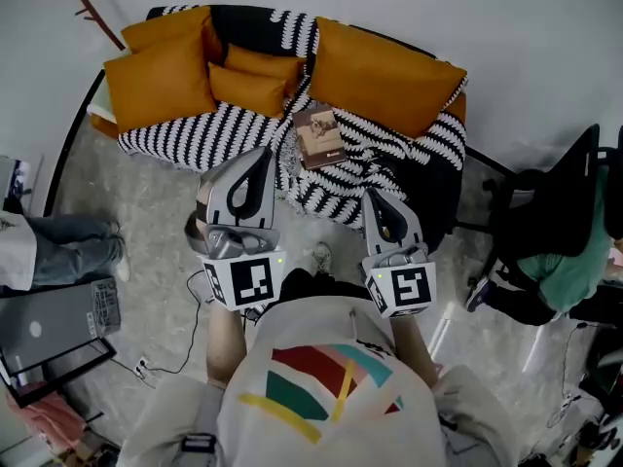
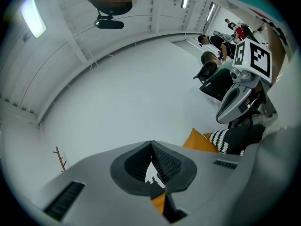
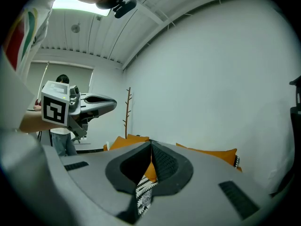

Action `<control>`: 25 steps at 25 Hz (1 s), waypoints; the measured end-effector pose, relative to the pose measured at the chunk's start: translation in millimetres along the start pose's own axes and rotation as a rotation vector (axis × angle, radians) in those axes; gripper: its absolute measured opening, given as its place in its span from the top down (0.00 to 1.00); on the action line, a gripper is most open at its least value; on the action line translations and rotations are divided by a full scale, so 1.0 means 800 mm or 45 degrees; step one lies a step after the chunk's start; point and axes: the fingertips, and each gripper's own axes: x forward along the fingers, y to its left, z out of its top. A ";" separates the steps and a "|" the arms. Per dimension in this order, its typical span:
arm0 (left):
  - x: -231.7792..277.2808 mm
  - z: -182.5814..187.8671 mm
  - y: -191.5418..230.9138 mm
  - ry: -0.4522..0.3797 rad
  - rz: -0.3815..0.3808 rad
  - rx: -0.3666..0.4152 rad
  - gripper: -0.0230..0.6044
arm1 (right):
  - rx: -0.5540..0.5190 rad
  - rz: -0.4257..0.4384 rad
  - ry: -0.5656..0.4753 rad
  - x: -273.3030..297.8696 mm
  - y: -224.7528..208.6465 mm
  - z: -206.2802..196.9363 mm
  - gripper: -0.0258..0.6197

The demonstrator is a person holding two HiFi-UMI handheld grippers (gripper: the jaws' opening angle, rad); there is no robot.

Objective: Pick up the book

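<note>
A brown book (image 1: 320, 136) lies flat on a sofa draped with a black-and-white striped blanket (image 1: 234, 129), between orange cushions (image 1: 161, 76). Both grippers are held level in front of the sofa, short of the book. In the head view my left gripper (image 1: 261, 154) points at the blanket's front edge, left of and below the book. My right gripper (image 1: 374, 195) sits lower and to the book's right. Each gripper's own view shows its jaws closed tip to tip with nothing held: left gripper (image 2: 151, 144), right gripper (image 3: 151, 145). The book is not visible in either gripper view.
A large orange cushion (image 1: 384, 71) leans at the sofa's right. A seated person's legs (image 1: 73, 241) and a grey laptop (image 1: 49, 324) are at the left. A black office chair (image 1: 545, 222) stands at the right. Cables (image 1: 180, 363) trail on the floor. A wooden coat rack (image 1: 92, 3) leans at the wall.
</note>
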 end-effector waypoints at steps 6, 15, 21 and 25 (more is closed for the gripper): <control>0.056 -0.025 0.005 0.049 -0.035 -0.006 0.96 | 0.012 0.001 -0.028 0.055 -0.033 0.012 0.94; 0.140 -0.077 0.024 -0.003 -0.103 -0.065 0.96 | 0.078 -0.016 -0.028 0.136 -0.053 0.007 0.94; 0.233 -0.122 0.073 -0.089 -0.179 -0.093 0.96 | 0.097 -0.075 -0.045 0.230 -0.059 0.027 0.94; 0.290 -0.147 0.095 -0.142 -0.247 -0.082 0.96 | 0.169 -0.111 -0.053 0.290 -0.069 0.031 0.94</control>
